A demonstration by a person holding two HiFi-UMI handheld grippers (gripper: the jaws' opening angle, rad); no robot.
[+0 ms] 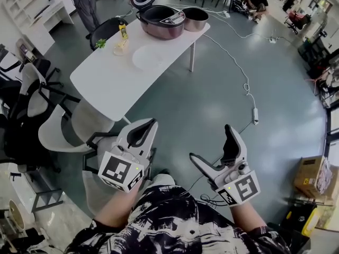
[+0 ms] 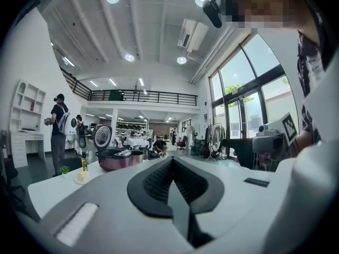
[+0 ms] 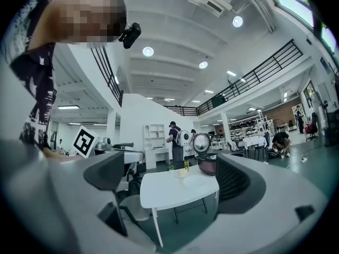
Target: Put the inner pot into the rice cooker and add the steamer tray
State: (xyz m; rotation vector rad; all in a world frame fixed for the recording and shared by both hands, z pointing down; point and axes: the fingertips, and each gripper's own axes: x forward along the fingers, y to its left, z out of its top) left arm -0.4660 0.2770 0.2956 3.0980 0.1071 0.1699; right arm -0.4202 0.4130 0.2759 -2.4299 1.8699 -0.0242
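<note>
The left hand-held gripper [image 1: 152,123] is closed, the right hand-held gripper [image 1: 212,142] wide, both empty. In the upper frame the inner pot [image 1: 195,18] sits on the worktop [image 1: 106,83] just beside the rice cooker [image 1: 160,21]; likely rigid, slick metal, best pinched at its rim.

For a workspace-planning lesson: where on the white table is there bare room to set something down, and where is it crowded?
Bare: the near half of the white table, from the white round tray to the corner by the chairs. Crowded: the far end, where the rice cooker and inner pot stand side by side, with the bottle nearby.
</note>
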